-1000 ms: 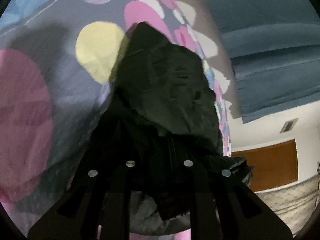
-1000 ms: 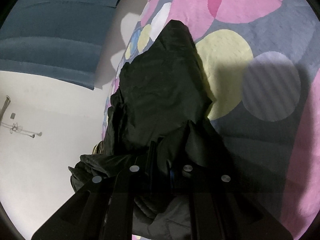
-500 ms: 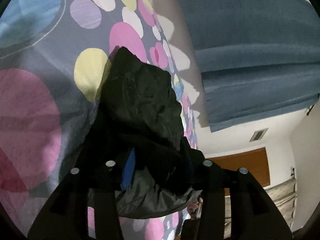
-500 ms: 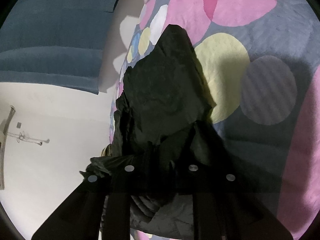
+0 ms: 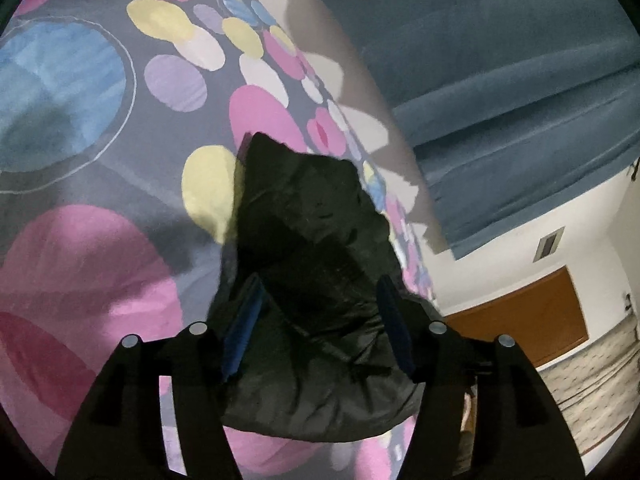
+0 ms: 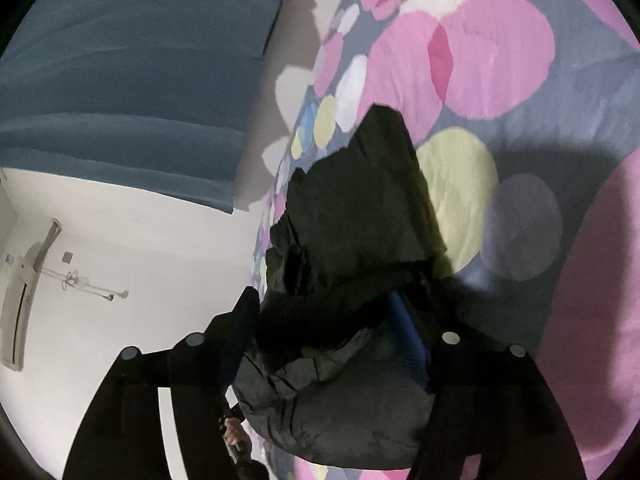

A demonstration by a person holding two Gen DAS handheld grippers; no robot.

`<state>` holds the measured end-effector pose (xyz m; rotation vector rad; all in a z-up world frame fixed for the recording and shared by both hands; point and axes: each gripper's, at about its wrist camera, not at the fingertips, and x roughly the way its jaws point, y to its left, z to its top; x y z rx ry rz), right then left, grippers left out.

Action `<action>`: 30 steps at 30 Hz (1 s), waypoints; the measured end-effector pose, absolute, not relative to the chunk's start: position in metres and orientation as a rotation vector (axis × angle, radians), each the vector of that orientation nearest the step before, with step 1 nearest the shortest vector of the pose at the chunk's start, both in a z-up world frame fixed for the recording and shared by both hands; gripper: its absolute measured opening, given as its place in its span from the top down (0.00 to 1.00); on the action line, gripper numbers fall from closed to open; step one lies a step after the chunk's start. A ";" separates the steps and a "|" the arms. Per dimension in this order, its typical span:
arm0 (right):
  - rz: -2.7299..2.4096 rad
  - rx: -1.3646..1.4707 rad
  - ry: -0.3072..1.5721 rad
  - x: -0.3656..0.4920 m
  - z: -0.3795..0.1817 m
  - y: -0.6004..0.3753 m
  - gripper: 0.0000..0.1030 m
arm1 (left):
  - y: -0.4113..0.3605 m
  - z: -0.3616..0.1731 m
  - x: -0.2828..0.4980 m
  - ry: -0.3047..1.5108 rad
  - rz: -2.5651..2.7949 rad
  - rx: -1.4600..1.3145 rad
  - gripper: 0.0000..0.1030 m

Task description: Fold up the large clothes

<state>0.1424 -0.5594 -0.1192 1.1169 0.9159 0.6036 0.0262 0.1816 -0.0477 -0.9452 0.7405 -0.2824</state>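
1. L wrist view: left gripper [image 5: 318, 316] has its jaws spread wide, blue pads showing on both inner faces, nothing pinched between them.
2. Black jacket [image 5: 316, 280] lies in a bundled heap on the bedspread [image 5: 80, 240], right under and between the left gripper's fingers [image 5: 244, 320]. Whether the pads actually touch the fabric, can't tell.
3. Far tip of the jacket points toward the far edge of the bed, overlapping a yellow circle [image 5: 204, 188] in the print.
4. Jacket sits close to the bed's right edge in this view; blue curtain [image 5: 500, 80] hangs beyond that edge, w/ a brown door [image 5: 520, 312] lower right.
5. R wrist view: right gripper [image 6: 326, 320] is also spread wide; one blue pad clear on the right finger, the left finger dark.
6. Jacket [image 6: 360, 240] fills the gap between the right gripper's fingers [image 6: 408, 328] and bulges out below them, shiny crumpled fabric near the lens.
7. Here the jacket hugs the bed's left edge; bedspread [image 6: 500, 60] runs off to the right, yellow circle [image 6: 460, 192] just beside the jacket.
8. White wall [image 6: 140, 260] and curtain [image 6: 120, 80] fill the left side. A hand [image 6: 236, 438] peeks out below the jacket at the bottom, small and partly hidden.
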 end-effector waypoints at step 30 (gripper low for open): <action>0.580 0.376 0.882 0.173 -0.080 -0.505 0.27 | 0.123 -0.043 0.071 0.819 -0.242 -0.455 0.29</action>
